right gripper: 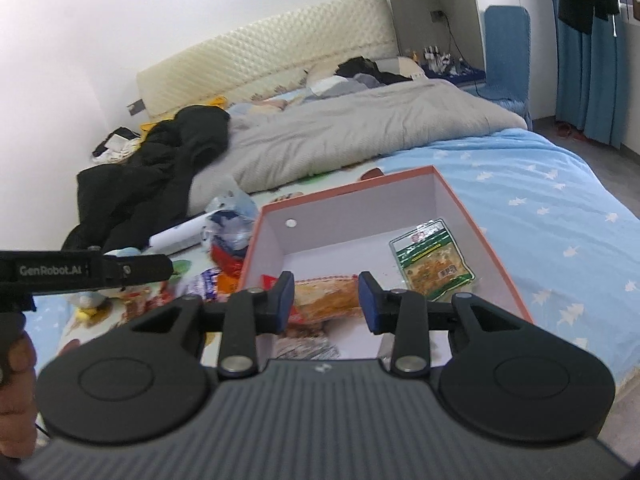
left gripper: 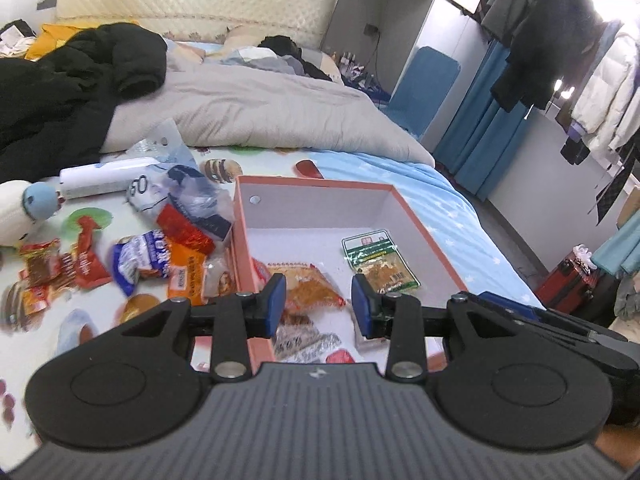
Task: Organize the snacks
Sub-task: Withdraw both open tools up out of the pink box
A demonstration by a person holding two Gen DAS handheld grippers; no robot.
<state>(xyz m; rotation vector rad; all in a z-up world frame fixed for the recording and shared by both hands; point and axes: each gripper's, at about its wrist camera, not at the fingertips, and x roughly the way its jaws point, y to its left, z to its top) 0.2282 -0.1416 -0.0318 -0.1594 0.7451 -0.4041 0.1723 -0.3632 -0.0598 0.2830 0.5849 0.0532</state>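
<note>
A pink-rimmed cardboard box [left gripper: 384,208] [right gripper: 496,248] with a white inside sits on the bed. In it lie a green snack packet [left gripper: 380,260] [right gripper: 432,260], an orange-brown packet [left gripper: 312,290] [right gripper: 328,298] and a few more wrappers at the near end. My left gripper [left gripper: 320,306] hovers above the box's near end, open, with nothing between its blue pads [left gripper: 276,300]. My right gripper [right gripper: 326,300] hovers over the same end, open and holding nothing. A pile of loose snack packets [left gripper: 160,252] [right gripper: 208,280] lies on the sheet left of the box.
A black jacket [left gripper: 60,92] and a grey duvet [left gripper: 260,108] cover the far half of the bed. A white tube [left gripper: 104,178] and a plush toy [left gripper: 20,212] lie beside the snack pile. The bed's edge drops off on the right, with a red suitcase [left gripper: 568,280] on the floor.
</note>
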